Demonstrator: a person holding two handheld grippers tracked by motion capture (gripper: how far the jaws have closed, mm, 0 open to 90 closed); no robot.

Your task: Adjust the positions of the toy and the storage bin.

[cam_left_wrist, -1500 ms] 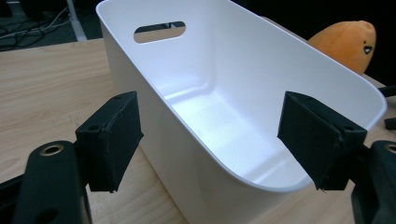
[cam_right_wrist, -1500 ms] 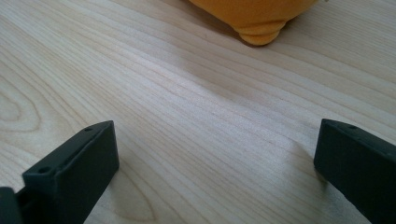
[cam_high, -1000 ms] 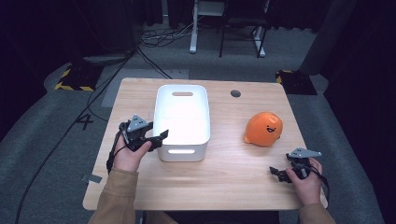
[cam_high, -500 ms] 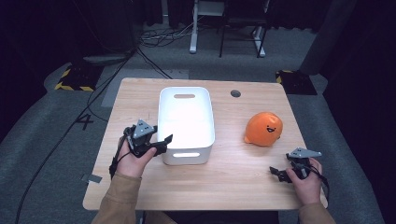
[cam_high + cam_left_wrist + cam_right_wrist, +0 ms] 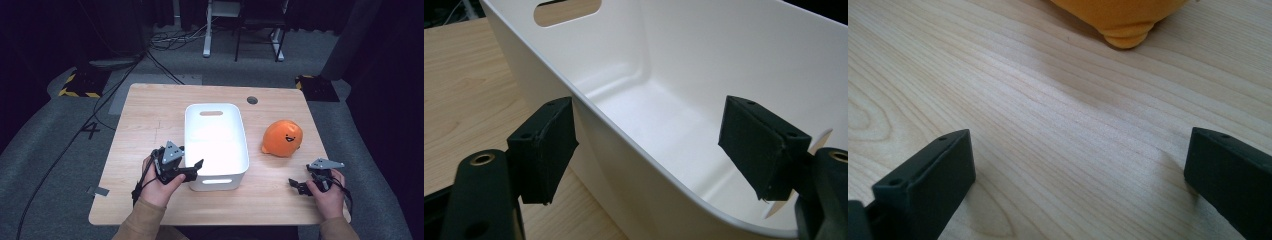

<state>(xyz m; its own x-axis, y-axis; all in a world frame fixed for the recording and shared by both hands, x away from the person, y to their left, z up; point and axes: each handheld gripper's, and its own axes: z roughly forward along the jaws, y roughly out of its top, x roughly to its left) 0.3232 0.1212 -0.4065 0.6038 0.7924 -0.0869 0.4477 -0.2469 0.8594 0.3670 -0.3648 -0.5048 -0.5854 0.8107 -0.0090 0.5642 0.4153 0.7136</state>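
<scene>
A: Where is the bin (image 5: pixel 216 131)?

B: Mid-table (image 5: pixel 150 115), long side running away from the person, a handle slot in each end wall. It sits empty, white inside.

A: And the left gripper (image 5: pixel 196 167)?

B: At the bin's near left corner. In the left gripper view (image 5: pixel 649 145) its jaws straddle the side wall, one pad (image 5: pixel 546 142) outside over the wood, the other (image 5: pixel 761 142) inside over the bin floor. The jaws have just been opening; the wall stands between them, the outer pad close against the rim, the inner pad well clear of the wall. No grip.

A: The right gripper (image 5: pixel 295 185)?

B: Near the table's front right corner, held low over the wood. The right gripper view (image 5: pixel 1080 165) shows its jaws set wide, bare wood between them.

A: Anything else on the table?

B: An orange plush (image 5: pixel 281 138) with a smiling face, just right of the bin and apart from it, beyond the right gripper. A dark round cap (image 5: pixel 252 100) sits in the wood near the far edge.
</scene>
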